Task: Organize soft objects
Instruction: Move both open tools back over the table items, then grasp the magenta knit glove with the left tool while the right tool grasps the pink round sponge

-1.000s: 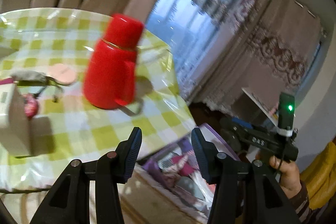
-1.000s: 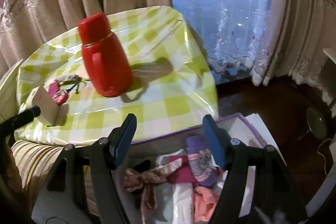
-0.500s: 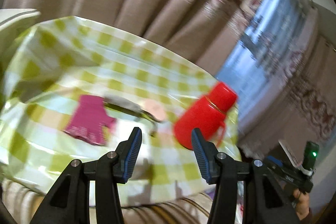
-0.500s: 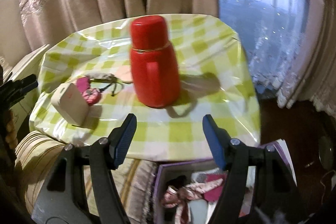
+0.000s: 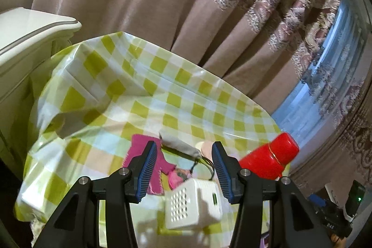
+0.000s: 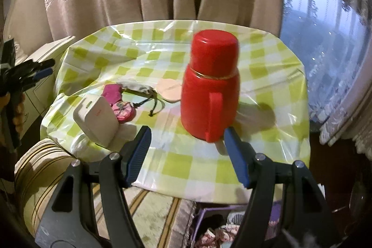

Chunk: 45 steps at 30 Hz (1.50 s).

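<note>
On the green-checked tablecloth [image 5: 176,94] lie a magenta glove [image 5: 137,150], a grey drawstring pouch [image 5: 179,145], a small pink round purse [image 5: 179,177] and a pale pink round pad [image 5: 204,145]. My left gripper [image 5: 182,169] hovers open and empty over the near table edge, with these soft things framed between its fingers. The right wrist view has the same glove [image 6: 112,93], pouch [image 6: 137,88] and purse [image 6: 123,112] at the left. My right gripper [image 6: 187,155] stands open and empty before the table's front edge.
A tall red thermos [image 6: 209,90] stands mid-table, and a white box [image 6: 97,120] sits at the near left edge. A purple storage box [image 6: 232,224] of fabric items is on the floor below. There is a striped cushion [image 6: 39,166] at the left and curtains behind.
Both grippers swung away from the floor box toward the table. The left view turned from the window to the glove and pouch. The right view rose, so the thermos now sits centred.
</note>
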Tool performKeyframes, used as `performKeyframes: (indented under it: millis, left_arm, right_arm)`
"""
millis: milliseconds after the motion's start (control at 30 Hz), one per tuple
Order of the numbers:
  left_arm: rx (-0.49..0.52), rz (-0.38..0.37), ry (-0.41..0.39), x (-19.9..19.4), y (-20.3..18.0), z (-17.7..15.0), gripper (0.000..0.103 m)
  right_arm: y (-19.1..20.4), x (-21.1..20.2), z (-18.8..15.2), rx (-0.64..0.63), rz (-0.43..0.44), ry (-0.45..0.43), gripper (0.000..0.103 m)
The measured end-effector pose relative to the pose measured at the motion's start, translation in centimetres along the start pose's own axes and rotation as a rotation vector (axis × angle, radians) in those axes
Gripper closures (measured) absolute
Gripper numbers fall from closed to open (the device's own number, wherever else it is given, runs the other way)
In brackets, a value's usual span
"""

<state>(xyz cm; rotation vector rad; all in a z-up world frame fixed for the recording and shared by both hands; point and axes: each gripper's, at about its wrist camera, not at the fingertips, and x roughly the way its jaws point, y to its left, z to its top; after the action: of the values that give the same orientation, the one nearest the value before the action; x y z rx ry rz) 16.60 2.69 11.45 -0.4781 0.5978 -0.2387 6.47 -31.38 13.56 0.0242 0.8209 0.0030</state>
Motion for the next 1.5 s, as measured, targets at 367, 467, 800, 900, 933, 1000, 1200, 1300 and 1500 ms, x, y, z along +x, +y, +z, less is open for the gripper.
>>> performKeyframes:
  millis: [367,467,800,900,933,1000,1200,1300,1500]
  left_arm:
    - [0.004,0.173,0.162,8.1,2.2,1.7,0.046]
    - [-0.003,0.218,0.227,11.2,3.7,0.8,0.045]
    - [0.052,0.335,0.396,17.8,7.4,-4.1,0.038]
    - [0.082,0.342,0.42,18.7,7.5,-5.2,0.037]
    - [0.118,0.342,0.409,18.7,7.2,-5.3,0.034]
    - [0.162,0.348,0.411,18.8,6.6,-5.6,0.033]
    - [0.308,0.346,0.399,18.6,5.3,-6.7,0.049]
    - [0.329,0.318,0.405,18.5,4.9,-6.8,0.064]
    - [0.331,0.283,0.404,18.5,4.4,-7.0,0.079]
  right_arm:
    - [3.7,3.2,3.3,-0.101,0.06,-0.005,0.034]
    - [4.6,4.3,4.0,-0.121,0.084,0.001,0.033]
    - [8.1,9.4,6.1,-0.25,0.102,0.044,0.03]
    - [8.9,11.3,6.5,-0.276,0.103,0.071,0.03]
    - [9.2,12.2,6.6,-0.289,0.103,0.083,0.03]
    - [9.7,13.6,6.7,-0.308,0.102,0.104,0.03]
    - [11.0,18.6,7.7,-0.346,0.065,0.173,0.024]
    - [11.1,20.8,8.8,-0.336,0.03,0.199,0.022]
    - [11.4,25.1,10.4,-0.292,-0.033,0.259,0.021]
